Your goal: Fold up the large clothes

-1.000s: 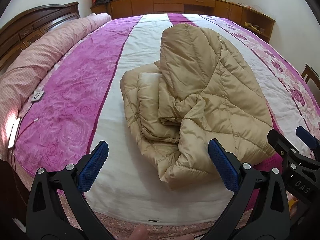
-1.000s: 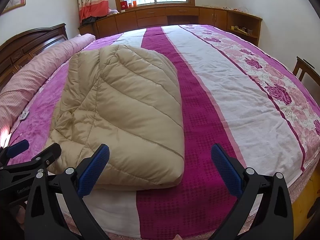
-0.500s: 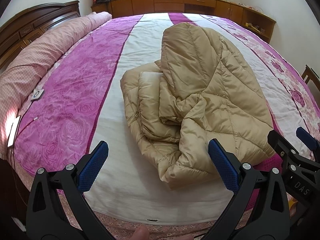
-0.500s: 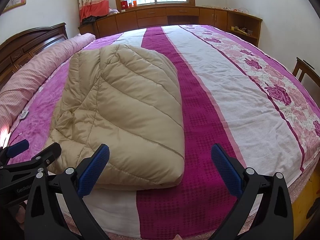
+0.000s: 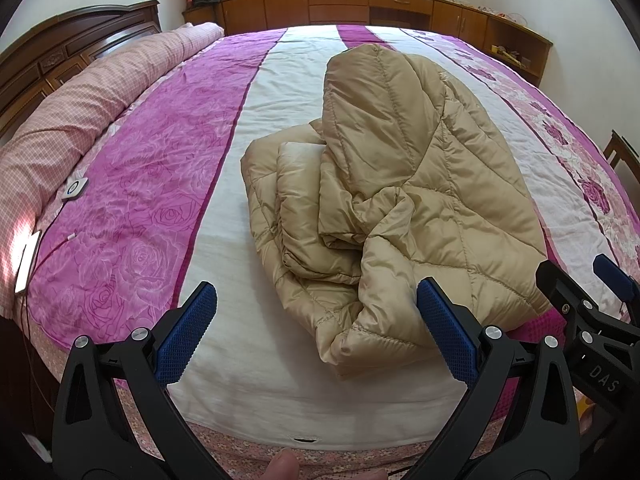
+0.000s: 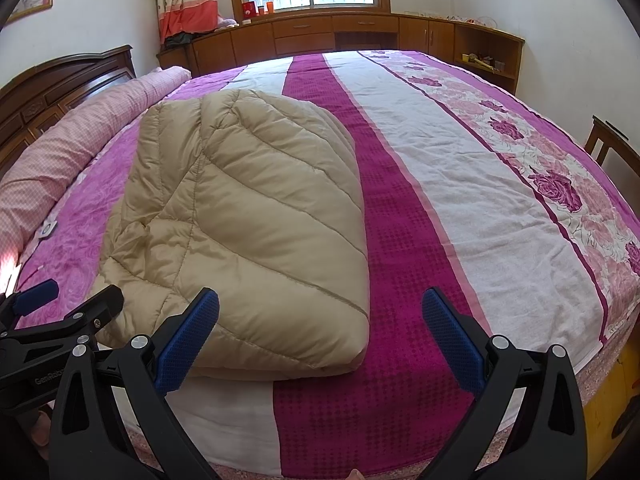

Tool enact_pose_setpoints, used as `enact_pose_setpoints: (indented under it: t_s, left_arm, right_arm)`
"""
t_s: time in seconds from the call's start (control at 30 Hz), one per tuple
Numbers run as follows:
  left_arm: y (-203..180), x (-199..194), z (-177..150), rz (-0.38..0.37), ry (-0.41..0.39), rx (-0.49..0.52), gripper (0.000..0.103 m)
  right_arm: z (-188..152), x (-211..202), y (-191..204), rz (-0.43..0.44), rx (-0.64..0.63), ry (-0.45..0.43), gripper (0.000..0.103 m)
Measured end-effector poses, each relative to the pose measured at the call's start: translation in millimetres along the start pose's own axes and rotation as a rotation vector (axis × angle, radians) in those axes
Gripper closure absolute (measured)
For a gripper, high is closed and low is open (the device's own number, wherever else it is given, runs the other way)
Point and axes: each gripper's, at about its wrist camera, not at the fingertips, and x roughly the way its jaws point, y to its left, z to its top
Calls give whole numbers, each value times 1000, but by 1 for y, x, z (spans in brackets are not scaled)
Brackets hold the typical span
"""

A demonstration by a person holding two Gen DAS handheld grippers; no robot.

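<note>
A tan quilted down coat [image 5: 400,200] lies folded into a thick bundle on the striped bed, its crumpled near edge toward me. The right wrist view shows the smooth folded side of the coat [image 6: 256,232]. My left gripper [image 5: 316,332] hovers open at the bed's near edge, just short of the coat, nothing between its blue pads. My right gripper [image 6: 320,340] is open too, at the coat's near right corner and over the magenta stripe. Each gripper appears in the other's view: the right gripper [image 5: 584,308] at the right edge, the left gripper [image 6: 56,312] at the left edge.
The bed cover [image 5: 160,184] has pink, white and magenta stripes. A rolled pink checked quilt [image 5: 72,120] lies along the dark headboard [image 5: 68,52]. A small white device [image 5: 74,189] and a phone [image 5: 27,264] lie at left. Wooden cabinets [image 6: 340,36] line the far wall; a chair [image 6: 612,148] stands right.
</note>
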Motion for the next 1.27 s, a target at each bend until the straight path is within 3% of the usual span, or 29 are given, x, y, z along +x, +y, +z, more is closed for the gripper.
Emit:
enact_pose_setpoints:
  t_s: [1.27]
  left_arm:
    - [-2,0,1,13,3,-2,4]
  right_arm:
    - [3,2,4,-4,-20,3,5]
